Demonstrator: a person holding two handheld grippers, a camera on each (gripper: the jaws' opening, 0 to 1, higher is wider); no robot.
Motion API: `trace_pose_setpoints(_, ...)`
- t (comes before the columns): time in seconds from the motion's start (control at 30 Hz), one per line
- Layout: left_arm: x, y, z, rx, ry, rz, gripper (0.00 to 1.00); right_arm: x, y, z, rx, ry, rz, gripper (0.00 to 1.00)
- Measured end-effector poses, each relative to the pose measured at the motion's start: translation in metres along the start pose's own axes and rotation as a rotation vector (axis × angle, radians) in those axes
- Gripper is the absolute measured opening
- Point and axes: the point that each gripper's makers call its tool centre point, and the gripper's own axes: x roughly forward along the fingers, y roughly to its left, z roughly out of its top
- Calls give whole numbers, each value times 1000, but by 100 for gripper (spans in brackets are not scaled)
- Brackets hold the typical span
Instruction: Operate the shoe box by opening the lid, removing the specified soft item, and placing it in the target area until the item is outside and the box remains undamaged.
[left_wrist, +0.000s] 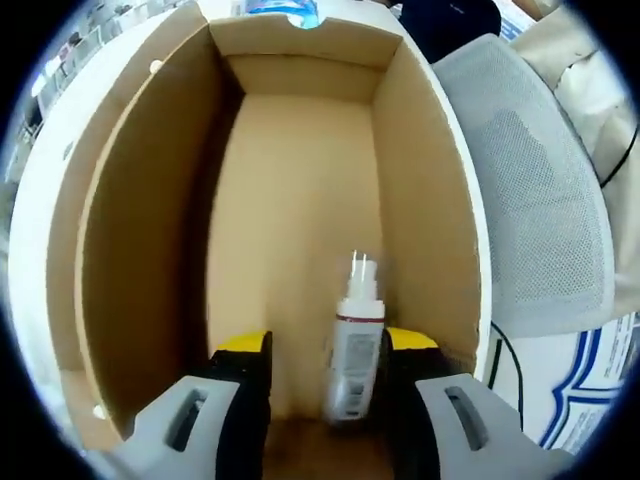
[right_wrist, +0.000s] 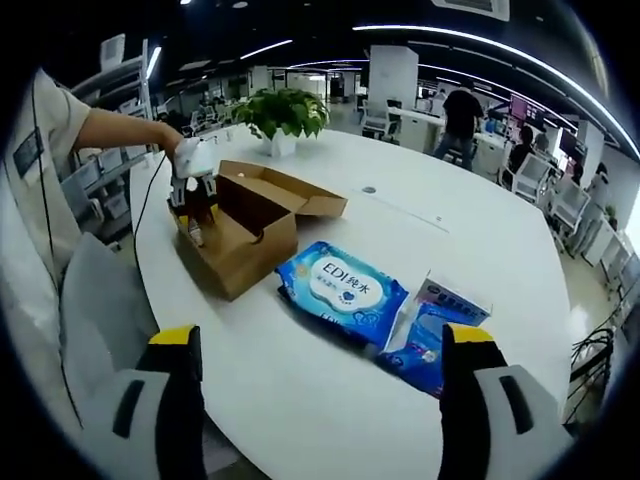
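Box: brown cardboard box is seen open on the white table, flaps folded out; in left gripper view its inside is looked into from close up.
Item in box: a small white tube/bottle w/ a nozzle-like top is seen upright-ish inside box, low between the jaws, nearer the right-hand one. Contact can't be told.
L gripper: left gripper is held inside box, jaws apart, yellow-tipped. Also seen in right gripper view at the box's near end, held by a person's hand.
R gripper: right gripper is held above table, well apart from box; jaws wide apart, nothing between them.
Wipes pack: blue soft pack is laid flat on table, outside box, just beside it.
Other packs: blue-and-white packs are laid next to the wipes pack, touching or nearly so.
Plant: potted green plant is seen on table beyond box.
Chair: grey mesh chair is seen beside box in left gripper view.
Backgrd: office, people standing far off.
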Motion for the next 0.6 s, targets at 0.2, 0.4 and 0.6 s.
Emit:
trace_pose_setpoints(0.2,-2,4,-2,-5,-9,22,33,4,4,0,-11,2,12,92)
trace_pose_setpoints(0.4,0,5,-6,17,-2,36,26,5,6,5,-22,-12,15,90)
trace_pose_setpoints(0.6,1,5,-8,37,13,41,23,5,7,5,-24,-13,18,89)
